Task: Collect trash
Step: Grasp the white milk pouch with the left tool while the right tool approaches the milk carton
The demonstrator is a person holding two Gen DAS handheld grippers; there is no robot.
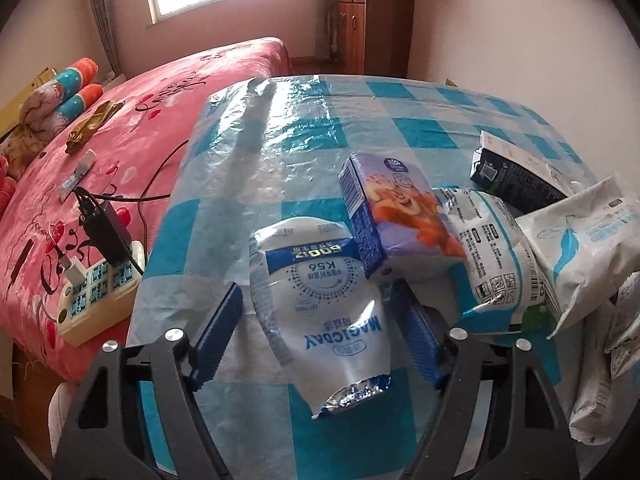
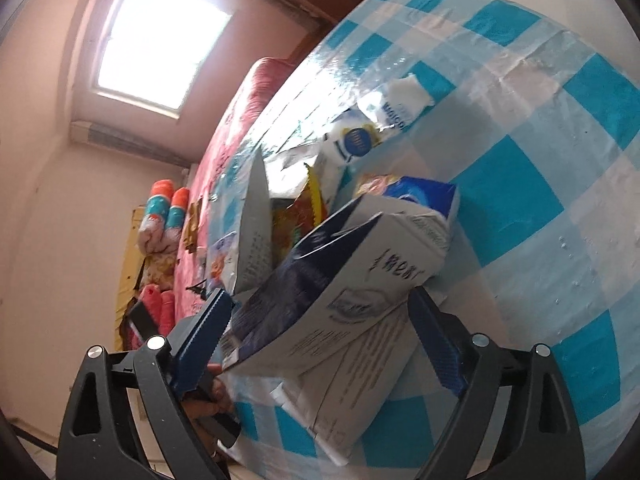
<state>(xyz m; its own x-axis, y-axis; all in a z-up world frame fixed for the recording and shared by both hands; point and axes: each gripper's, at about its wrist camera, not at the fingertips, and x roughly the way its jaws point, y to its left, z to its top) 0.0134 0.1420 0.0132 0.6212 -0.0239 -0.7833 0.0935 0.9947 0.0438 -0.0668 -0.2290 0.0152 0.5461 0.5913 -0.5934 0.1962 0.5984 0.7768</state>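
Observation:
In the left wrist view my left gripper (image 1: 316, 320) is open, its blue fingers on either side of a flattened white and blue milk pouch (image 1: 320, 304) lying on the checked table (image 1: 304, 136). Behind it are a purple cartoon carton (image 1: 396, 216), a white pouch (image 1: 492, 252), a dark carton (image 1: 516, 180) and a white feather-print pack (image 1: 580, 240). In the right wrist view my right gripper (image 2: 320, 320) is open around a dark blue and white carton (image 2: 340, 276), with wrappers (image 2: 308, 208) and pouches (image 2: 360, 136) piled beyond it.
A pink bed (image 1: 132, 120) lies left of the table, with a power strip (image 1: 100, 292), cables and rolled blankets (image 1: 68, 88) on it. A wooden cabinet (image 1: 372, 20) stands at the back by the window. More white wrappers (image 1: 608, 380) lie at the table's right edge.

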